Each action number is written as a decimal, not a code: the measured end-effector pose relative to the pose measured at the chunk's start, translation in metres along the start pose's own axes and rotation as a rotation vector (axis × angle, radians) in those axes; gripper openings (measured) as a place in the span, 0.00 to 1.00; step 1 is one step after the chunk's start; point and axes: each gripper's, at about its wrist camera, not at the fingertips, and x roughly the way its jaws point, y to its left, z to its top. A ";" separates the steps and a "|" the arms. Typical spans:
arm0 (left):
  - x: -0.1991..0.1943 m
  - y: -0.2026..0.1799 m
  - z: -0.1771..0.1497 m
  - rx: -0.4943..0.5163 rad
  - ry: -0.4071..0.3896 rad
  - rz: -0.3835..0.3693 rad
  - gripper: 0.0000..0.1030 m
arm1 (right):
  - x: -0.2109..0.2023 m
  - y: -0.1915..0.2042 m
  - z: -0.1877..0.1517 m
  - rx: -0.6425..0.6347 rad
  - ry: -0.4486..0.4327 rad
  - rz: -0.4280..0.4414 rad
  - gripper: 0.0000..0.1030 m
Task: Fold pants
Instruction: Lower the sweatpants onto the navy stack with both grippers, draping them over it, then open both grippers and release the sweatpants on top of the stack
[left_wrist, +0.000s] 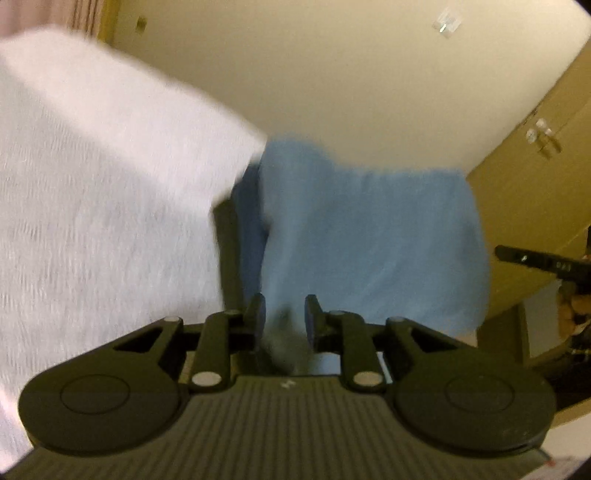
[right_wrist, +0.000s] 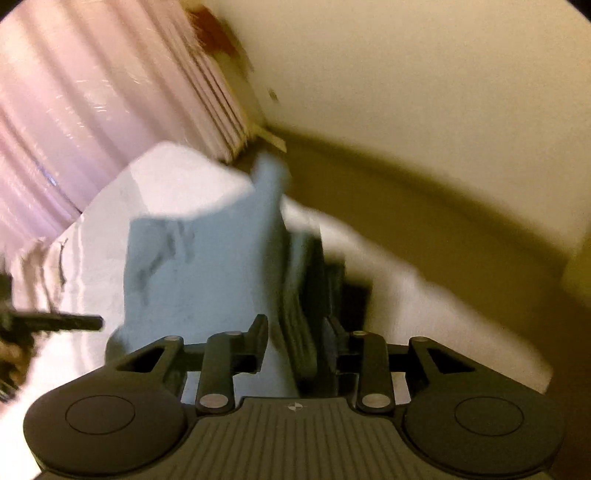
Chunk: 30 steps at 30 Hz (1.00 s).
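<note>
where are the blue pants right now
The blue pants hang lifted in front of both wrist cameras, pinched in the left gripper and the right gripper, with the white bed just behind them.

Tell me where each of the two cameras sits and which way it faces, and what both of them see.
Left wrist: sits on the left gripper, faces along its fingers at the blue pants hanging beside the white bed, wall behind; the right gripper's tip shows at the right edge.
Right wrist: sits on the right gripper, faces the pants over the bed, pink curtain behind; the left gripper's tip shows at the left.
Shared: pants, bed, wall; each sees the other gripper.
</note>
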 end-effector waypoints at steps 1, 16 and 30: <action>0.004 -0.004 0.012 0.019 -0.021 -0.005 0.16 | 0.008 0.008 0.009 -0.032 -0.015 0.023 0.29; 0.114 0.022 0.056 0.074 -0.024 0.075 0.12 | 0.131 -0.055 0.049 0.030 0.067 0.027 0.43; 0.051 -0.009 -0.016 0.131 0.040 0.099 0.14 | 0.082 0.003 -0.011 -0.119 0.046 0.075 0.43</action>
